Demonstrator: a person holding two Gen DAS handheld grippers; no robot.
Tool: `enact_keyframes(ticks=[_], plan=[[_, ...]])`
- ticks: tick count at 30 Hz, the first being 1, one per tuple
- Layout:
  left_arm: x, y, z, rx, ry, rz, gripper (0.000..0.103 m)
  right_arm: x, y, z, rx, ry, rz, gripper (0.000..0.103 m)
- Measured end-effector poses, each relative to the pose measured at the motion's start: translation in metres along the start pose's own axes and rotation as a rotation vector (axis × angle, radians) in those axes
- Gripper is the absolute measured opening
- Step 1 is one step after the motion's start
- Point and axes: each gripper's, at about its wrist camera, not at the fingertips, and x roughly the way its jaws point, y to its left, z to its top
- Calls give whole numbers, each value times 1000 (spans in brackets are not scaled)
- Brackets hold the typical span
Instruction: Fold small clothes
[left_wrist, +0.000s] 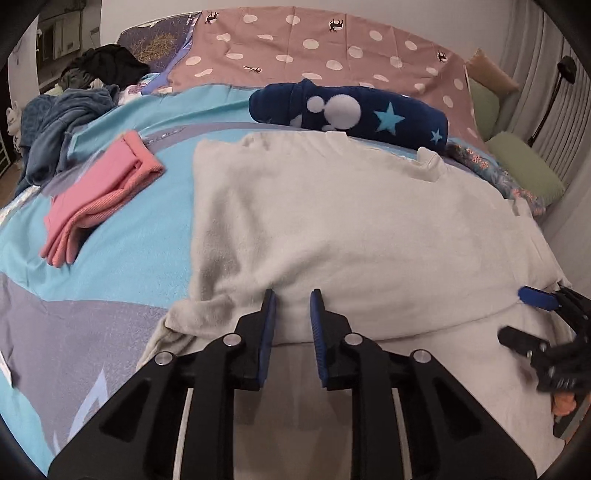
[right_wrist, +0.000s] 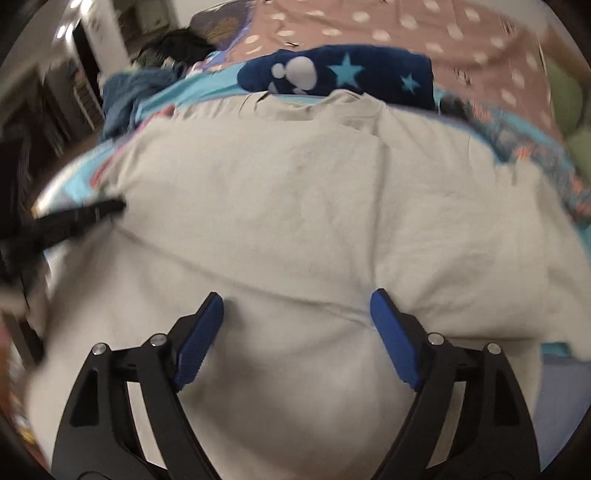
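The left gripper (left_wrist: 293, 295) hangs nearest, its jaws parted a little and pinching nothing, tips just over the near folded edge of the cream garment (left_wrist: 351, 229). That garment lies spread on the bed (left_wrist: 122, 240), its long axis running left to right, straight ahead of both claws. The right gripper (right_wrist: 297, 297) gapes wide and empty over the same near edge, further right.
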Motion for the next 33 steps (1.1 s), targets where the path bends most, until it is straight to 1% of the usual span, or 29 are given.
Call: enact_keyframes(ticks=[1,2,3,4,6,7,9,11,13,15,16,19,21,23,24,28,30,33], plan=[[-4,-2,1,1,-3,12,21,-7,5,-4,-14,-21,-33,82],[-9,-4,1,8,-4,19,21,-16,6,-8,-7,-43,-16,79],[-14,-7,0,12,-14,15,21,-24,4,-10,4,-63,7,72],[-21,-11,0,15,-30,1,21,-36,-3,-13,29,-97,25,71],[-31,-24,2,30,-54,-31,21,-59,-23,-17,92,-168,29,71],[-34,-32,3,45,-60,-41,21,-71,-40,-21,142,-202,27,71],[-36,-54,7,86,-66,-67,21,-89,-81,-29,290,-241,22,73],[-34,-76,12,126,-58,-105,21,-100,-122,-42,438,-254,11,75],[-30,-100,15,165,-43,-150,21,-110,-168,-63,622,-289,17,77],[-24,-122,16,207,-32,-174,22,-118,-202,-90,763,-323,18,79],[-21,-135,16,233,-26,-185,22,-120,-218,-104,822,-328,2,79],[-13,-169,15,289,-5,-227,22,-124,-254,-138,928,-308,-34,79],[-10,-188,14,323,-2,-251,22,-126,-275,-158,1006,-304,-39,79],[-7,-206,15,354,-3,-278,23,-126,-300,-181,1120,-307,-37,79],[-6,-213,15,365,-3,-289,23,-126,-315,-190,1184,-311,-39,79],[5,-243,16,403,7,-335,25,-122,-359,-214,1359,-341,-29,79],[17,-254,16,391,46,-362,25,-116,-378,-218,1435,-357,-23,79],[34,-267,8,382,123,-418,25,-111,-400,-228,1515,-386,-49,76]])
